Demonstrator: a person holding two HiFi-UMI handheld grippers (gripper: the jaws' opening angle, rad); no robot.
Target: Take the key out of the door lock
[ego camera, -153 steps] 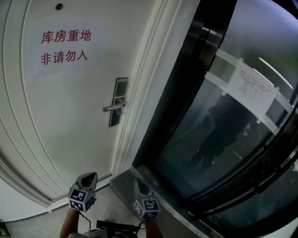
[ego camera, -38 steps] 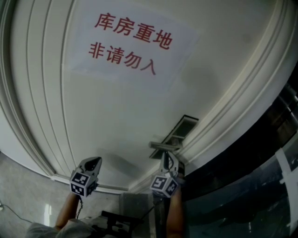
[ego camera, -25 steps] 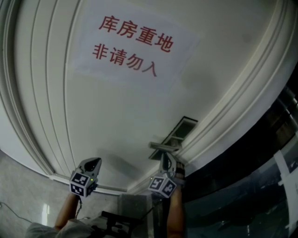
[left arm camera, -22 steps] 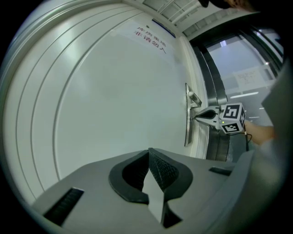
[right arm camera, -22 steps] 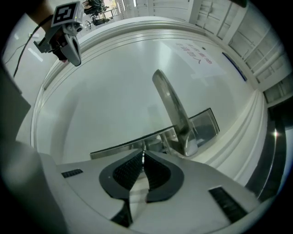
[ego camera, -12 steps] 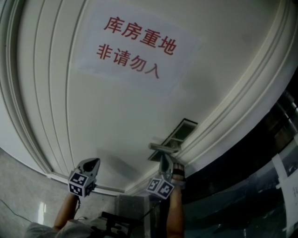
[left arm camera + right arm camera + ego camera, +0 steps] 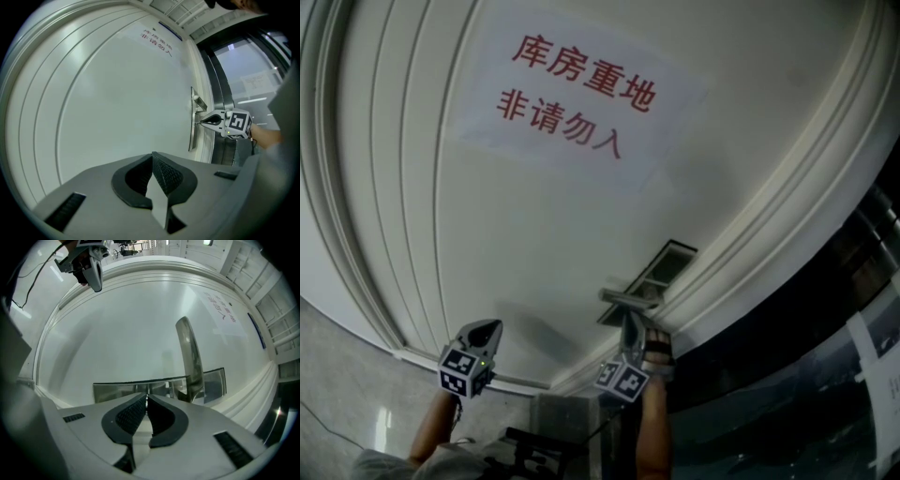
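Right gripper (image 7: 630, 323) clenched, tips on lock plate (image 7: 670, 258) just under the handle (image 7: 628, 299); key hidden. Left gripper (image 7: 492, 325) clenched empty, well apart.

A white door (image 7: 534, 234) has a smooth, satin painted finish over its moulded ribs and carries a matt paper sign (image 7: 581, 94) printed in red. The lock plate (image 7: 140, 389) is bright, reflective metal, and the lever handle (image 7: 190, 352) is polished metal that catches reflections. The left gripper (image 7: 152, 161) and right gripper (image 7: 146, 399) have matt grey plastic shells; their pads (image 7: 168, 176) are black with a fine cross-hatched grain. Dark glass (image 7: 825, 375) beside the door is glossy, and the grey floor (image 7: 347, 375) shines like polished stone.
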